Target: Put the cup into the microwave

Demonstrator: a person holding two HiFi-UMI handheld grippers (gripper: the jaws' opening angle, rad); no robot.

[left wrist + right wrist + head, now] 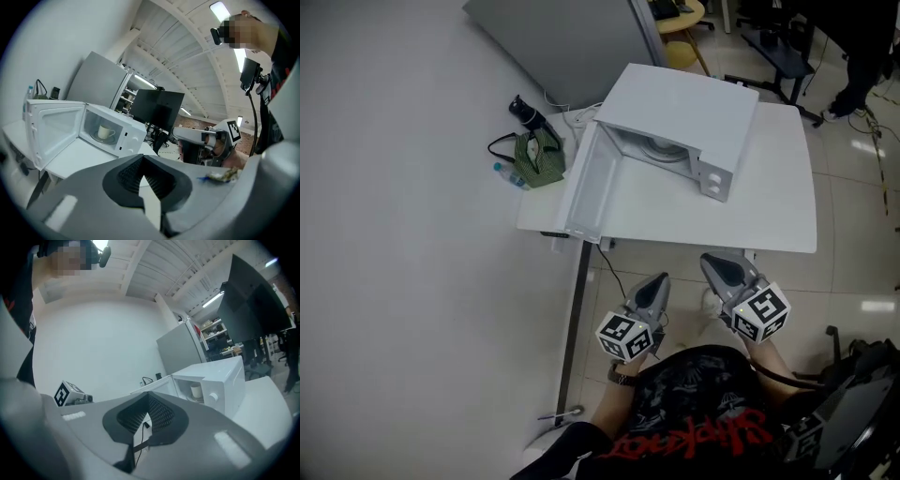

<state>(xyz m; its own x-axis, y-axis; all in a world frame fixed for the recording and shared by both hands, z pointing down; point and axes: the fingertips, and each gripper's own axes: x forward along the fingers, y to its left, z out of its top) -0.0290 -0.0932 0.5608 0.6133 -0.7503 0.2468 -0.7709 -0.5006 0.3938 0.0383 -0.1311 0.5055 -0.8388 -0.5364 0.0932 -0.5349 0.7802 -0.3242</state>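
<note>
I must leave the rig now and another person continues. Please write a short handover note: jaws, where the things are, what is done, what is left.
Left gripper: jaws shut, empty, held near the body, off the table.
Right gripper: jaws shut, empty, also off the table.
Cup: upright inside the microwave, on its turntable plate.
Door: wide open.
Done: the cup is in.
Left: nothing of the stated job; perhaps close the door, if wanted.
</note>
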